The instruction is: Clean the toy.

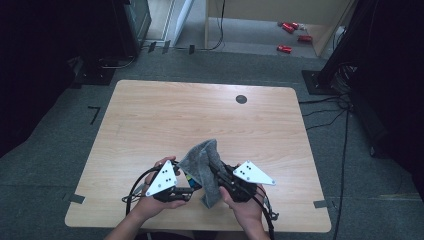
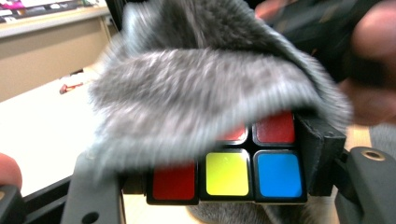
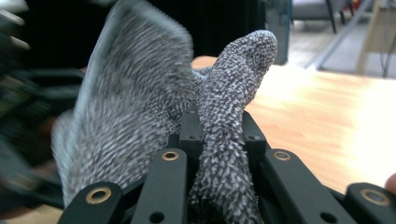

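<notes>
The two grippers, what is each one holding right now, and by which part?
The left gripper clamps a colour cube by two opposite sides. The right gripper pinches a grey cloth by a bunched fold, and the cloth drapes over the cube.

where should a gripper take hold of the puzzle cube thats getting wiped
By two opposite flat side faces, as the left gripper holds the cube now, coming from the side away from the grey cloth, leaving the sticker face open for wiping.

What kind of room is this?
Probably a lab or workshop set up for recording. A bare wooden table stands on grey carpet, with cables trailing across the floor and dark equipment stands around it.
</notes>
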Action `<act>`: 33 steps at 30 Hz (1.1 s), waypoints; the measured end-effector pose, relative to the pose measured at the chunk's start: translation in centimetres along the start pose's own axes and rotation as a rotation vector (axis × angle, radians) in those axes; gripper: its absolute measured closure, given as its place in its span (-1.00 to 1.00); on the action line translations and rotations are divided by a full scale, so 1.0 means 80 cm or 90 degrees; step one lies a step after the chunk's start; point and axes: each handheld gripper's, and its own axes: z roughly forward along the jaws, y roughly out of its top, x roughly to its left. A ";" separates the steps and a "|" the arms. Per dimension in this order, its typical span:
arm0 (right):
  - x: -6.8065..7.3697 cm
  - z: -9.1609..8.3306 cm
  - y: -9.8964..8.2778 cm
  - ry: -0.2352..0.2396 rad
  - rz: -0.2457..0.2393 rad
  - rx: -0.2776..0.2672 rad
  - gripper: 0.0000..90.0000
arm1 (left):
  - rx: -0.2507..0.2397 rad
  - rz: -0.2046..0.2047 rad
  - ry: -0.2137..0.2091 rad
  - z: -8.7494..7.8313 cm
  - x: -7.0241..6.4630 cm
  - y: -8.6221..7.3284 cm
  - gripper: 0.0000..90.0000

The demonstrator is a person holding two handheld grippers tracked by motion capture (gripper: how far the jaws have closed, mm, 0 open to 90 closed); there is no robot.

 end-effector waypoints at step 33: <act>-0.009 -0.001 0.002 0.004 0.040 0.007 0.72 | -0.007 0.000 0.002 -0.001 0.001 0.001 -0.23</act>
